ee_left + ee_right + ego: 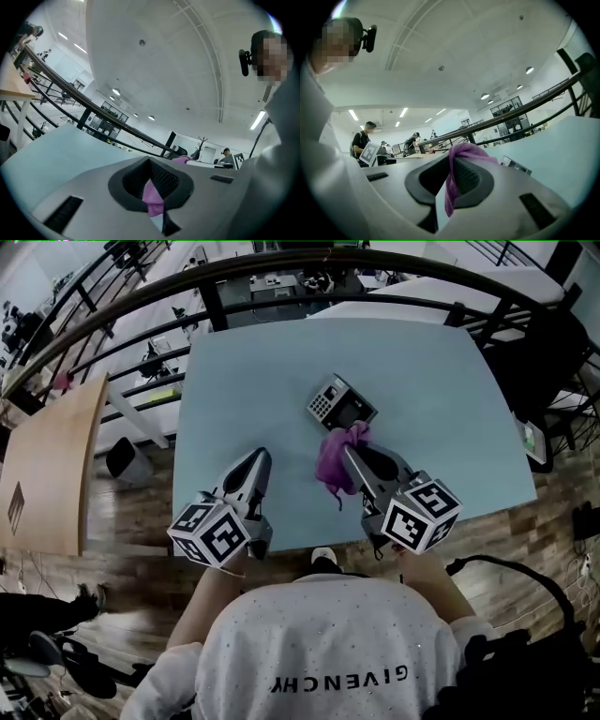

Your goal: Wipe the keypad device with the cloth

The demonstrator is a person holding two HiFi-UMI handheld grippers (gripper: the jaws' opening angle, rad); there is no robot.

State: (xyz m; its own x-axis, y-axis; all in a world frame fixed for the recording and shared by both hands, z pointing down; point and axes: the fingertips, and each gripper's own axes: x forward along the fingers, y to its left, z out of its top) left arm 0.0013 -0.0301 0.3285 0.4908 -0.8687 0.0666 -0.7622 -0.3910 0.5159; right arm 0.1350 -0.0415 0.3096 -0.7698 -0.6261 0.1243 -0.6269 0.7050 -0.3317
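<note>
White shirt shoulders (319, 652) fill the bottom of the head view, and both arms reach forward over the near edge of the bench (441, 381).

The right claw (349, 454) is pressed together on the purple cloth (330, 470). In the right gripper view the fabric is pinched in the seam between the two jaws, bulges over their top and trails down the front. From above, the cloth bunches around the claw tip and a tail hangs back toward the near edge. Its upper fold appears to meet the near corner of the keypad device (339, 405), which lies flat and skewed around the middle of the bench, keys on its left half and a dark panel on its right.

The left claw (259, 461) sits toward the near left part of the bench, well apart from the device, its jaws drawn together. A thin pink sliver shows in the slit between them; whether that is cloth I cannot tell.

A dark railing (281, 268) curves past the far edge.
</note>
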